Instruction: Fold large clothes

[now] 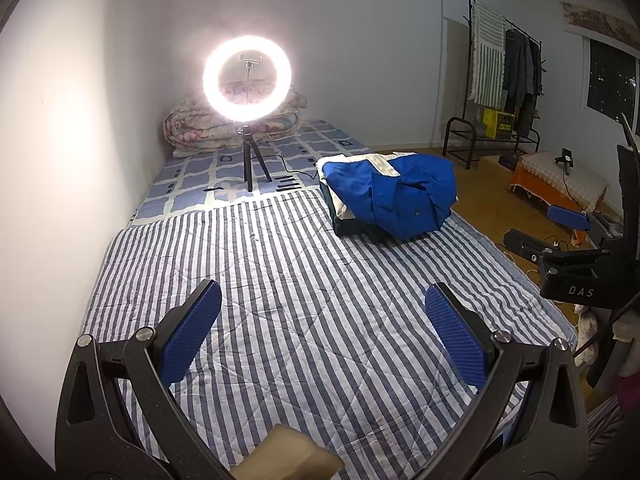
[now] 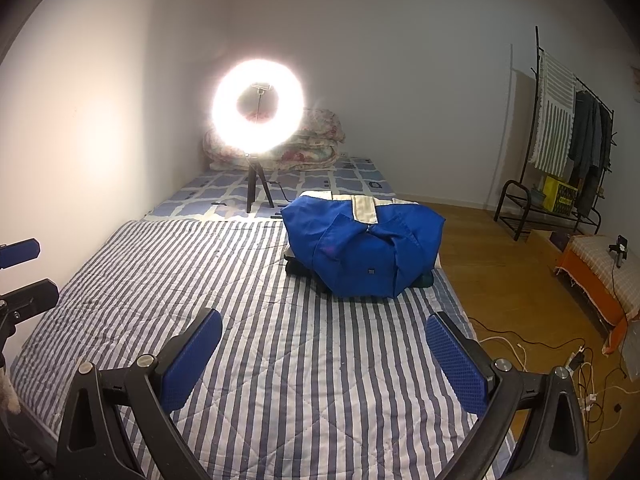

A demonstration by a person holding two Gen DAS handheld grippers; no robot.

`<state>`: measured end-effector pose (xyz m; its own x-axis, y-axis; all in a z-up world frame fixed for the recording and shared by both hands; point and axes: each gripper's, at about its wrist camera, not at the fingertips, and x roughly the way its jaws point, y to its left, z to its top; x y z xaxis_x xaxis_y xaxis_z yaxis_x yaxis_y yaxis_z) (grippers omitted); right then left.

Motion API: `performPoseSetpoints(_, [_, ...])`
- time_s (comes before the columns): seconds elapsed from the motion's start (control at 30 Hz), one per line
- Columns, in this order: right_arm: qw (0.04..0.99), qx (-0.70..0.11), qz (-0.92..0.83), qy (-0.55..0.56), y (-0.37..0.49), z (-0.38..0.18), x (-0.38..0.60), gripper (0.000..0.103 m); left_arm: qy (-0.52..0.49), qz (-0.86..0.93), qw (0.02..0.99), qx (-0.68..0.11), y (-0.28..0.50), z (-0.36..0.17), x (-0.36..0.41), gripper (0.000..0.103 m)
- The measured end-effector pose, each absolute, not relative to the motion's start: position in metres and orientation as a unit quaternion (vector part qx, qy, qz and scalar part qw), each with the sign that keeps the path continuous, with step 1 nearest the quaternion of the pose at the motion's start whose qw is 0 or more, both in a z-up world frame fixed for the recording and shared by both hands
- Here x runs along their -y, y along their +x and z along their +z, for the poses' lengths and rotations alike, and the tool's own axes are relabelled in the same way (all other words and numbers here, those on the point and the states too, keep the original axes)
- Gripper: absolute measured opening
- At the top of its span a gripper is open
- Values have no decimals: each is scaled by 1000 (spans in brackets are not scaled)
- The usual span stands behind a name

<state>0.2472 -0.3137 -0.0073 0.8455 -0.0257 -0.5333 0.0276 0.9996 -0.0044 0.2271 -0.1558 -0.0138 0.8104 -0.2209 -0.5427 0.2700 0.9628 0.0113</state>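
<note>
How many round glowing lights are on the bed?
1. The ring light stands on its small tripod at the far end of the bed, before the folded quilt.

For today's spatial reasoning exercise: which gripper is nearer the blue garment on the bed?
Right. The right gripper faces the blue garment almost straight ahead; the left gripper sits further left, garment ahead-right.

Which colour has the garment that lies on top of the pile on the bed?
Bright blue, with a white band near the top; best seen in the right wrist view.
</note>
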Motion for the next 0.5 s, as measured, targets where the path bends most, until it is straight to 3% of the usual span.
performPoseSetpoints(0.5, [959, -282, -9, -6, 247, -10, 313, 103, 45, -126, 951, -278, 224, -14, 156, 103])
